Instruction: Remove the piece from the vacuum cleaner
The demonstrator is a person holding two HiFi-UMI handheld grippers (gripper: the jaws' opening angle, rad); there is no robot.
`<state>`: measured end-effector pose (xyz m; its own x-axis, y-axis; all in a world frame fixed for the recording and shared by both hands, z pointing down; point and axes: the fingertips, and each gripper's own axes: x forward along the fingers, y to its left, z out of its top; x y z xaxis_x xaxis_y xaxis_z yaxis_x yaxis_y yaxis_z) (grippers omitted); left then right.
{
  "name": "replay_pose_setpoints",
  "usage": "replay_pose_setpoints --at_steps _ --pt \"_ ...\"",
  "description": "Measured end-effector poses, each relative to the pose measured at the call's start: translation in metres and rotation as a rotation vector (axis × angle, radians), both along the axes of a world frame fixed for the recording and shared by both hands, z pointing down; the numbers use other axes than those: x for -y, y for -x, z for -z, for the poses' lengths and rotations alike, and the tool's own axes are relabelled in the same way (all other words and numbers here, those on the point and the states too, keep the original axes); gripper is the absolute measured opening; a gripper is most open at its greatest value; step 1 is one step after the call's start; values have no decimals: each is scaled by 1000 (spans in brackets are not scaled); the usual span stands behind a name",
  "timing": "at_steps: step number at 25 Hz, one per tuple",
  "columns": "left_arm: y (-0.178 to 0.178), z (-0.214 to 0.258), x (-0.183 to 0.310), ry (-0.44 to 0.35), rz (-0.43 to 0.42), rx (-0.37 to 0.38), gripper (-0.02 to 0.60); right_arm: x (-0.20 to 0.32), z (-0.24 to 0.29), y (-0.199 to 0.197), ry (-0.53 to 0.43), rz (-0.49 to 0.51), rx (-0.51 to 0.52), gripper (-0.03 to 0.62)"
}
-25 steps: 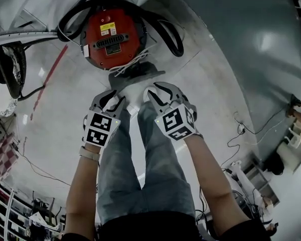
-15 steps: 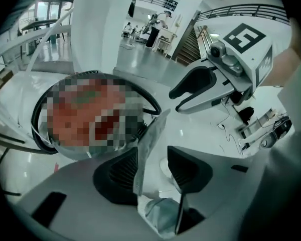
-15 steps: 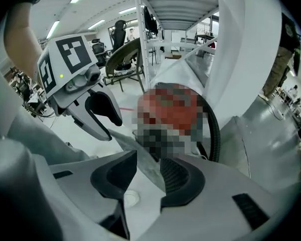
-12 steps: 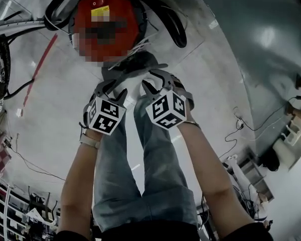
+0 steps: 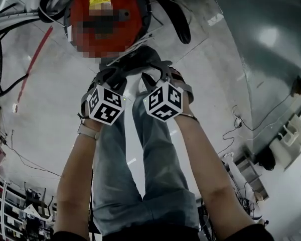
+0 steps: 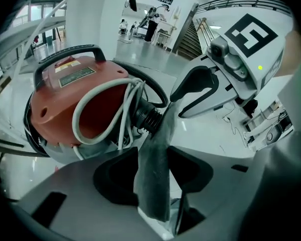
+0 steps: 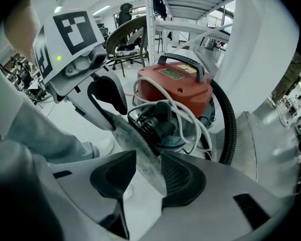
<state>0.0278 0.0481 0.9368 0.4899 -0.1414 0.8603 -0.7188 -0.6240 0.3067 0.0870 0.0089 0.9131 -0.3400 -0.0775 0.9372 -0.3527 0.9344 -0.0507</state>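
Observation:
A red vacuum cleaner [image 5: 133, 6] stands on the floor ahead, with a white cord [image 6: 103, 92] looped over it and a black hose [image 5: 173, 19] round it. A flat dark grey piece [image 5: 138, 59] sticks out from its black ribbed port toward me. My left gripper [image 5: 110, 77] and right gripper [image 5: 158, 72] sit side by side at the piece's near end. The grey piece [image 6: 158, 164] runs between the left gripper's [image 6: 153, 174] wide-set pads. The right gripper's [image 7: 148, 172] jaws are opening, with the piece [image 7: 135, 144] lying along one pad and a gap at the other.
The person's legs in jeans [image 5: 140, 159] stand just behind the grippers. A curved grey wall [image 5: 261, 44] rises on the right, with thin cables [image 5: 251, 124] on the floor below it. A red line [image 5: 35, 59] marks the floor on the left.
Both grippers have moved forward to the vacuum cleaner, from short of the grey piece to either side of its near end. The vacuum cleaner sits higher in the head view.

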Motion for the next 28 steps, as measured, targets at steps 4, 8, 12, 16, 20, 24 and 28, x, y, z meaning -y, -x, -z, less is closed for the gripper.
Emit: replay_pose_setpoints --at_steps 4,8,12,16,20,24,28 --pt "-4 -10 3 7 -12 0 193 0 -11 3 -2 31 -14 163" --pt "-11 -17 2 10 -19 -2 193 1 -17 4 -1 60 -22 163" --pt "-15 -23 7 -2 -23 7 173 4 -21 4 1 81 -14 154" --pt "-22 -25 10 -21 -51 21 123 5 -23 2 16 106 -13 132" --pt "-22 -24 11 -48 -49 34 110 5 -22 2 35 96 -8 115" --pt "-22 -24 6 -54 -55 42 68 0 -21 -1 44 113 -11 100" --pt "-21 -25 5 -80 -80 69 52 -5 -21 -2 50 115 -4 91"
